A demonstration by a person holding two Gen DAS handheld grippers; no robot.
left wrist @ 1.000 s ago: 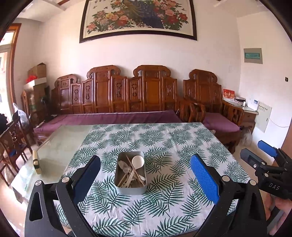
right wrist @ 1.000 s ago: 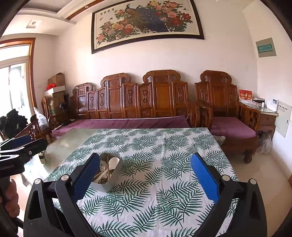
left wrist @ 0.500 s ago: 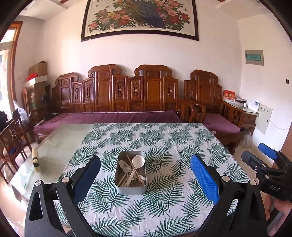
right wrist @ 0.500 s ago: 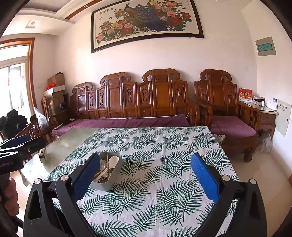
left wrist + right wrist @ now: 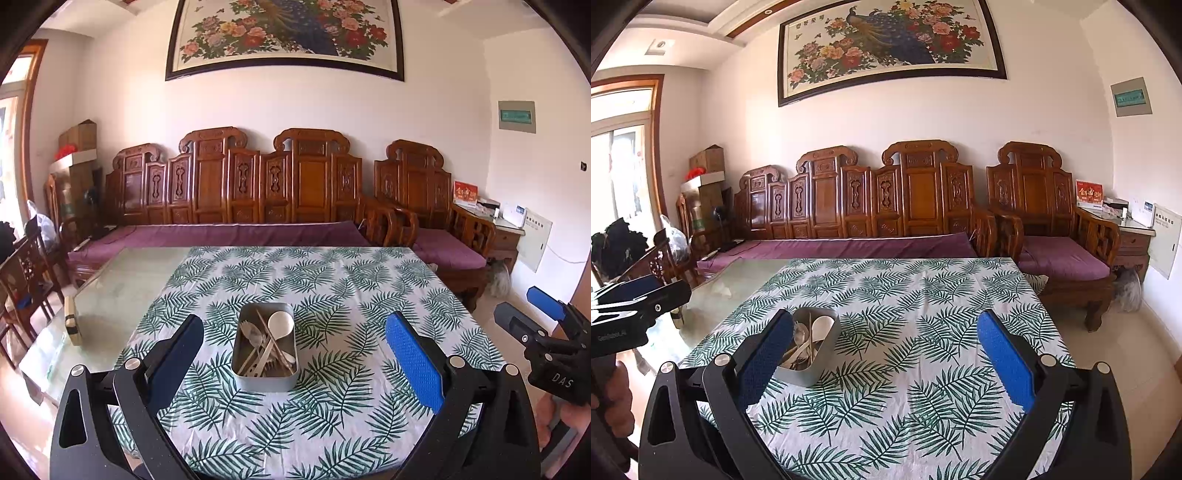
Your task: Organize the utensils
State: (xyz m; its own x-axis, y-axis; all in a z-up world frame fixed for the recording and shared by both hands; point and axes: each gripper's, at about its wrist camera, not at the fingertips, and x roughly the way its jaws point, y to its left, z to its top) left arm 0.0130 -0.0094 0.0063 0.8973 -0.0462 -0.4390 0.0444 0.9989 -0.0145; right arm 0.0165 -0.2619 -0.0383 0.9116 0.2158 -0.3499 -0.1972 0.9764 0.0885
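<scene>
Utensils [image 5: 266, 343] piled loose in a metal tin [image 5: 264, 380] on the leaf-print tablecloth [image 5: 332, 280], near the table's front. Left wrist view: left gripper [image 5: 293, 347] jaws wide apart, nothing held, tin framed between the fingers but farther out, no contact. White spoon [image 5: 280, 322] bowl lies on top of the pile. Right gripper [image 5: 532, 317] at right edge, fingers apart. Right wrist view: right gripper [image 5: 884, 349] wide open, empty; tin [image 5: 809, 365] just behind its left finger [image 5: 761, 362].

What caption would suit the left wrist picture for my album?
Open left claw hovers before a metal tin of utensils on a fern-print tablecloth, right claw alongside.
</scene>
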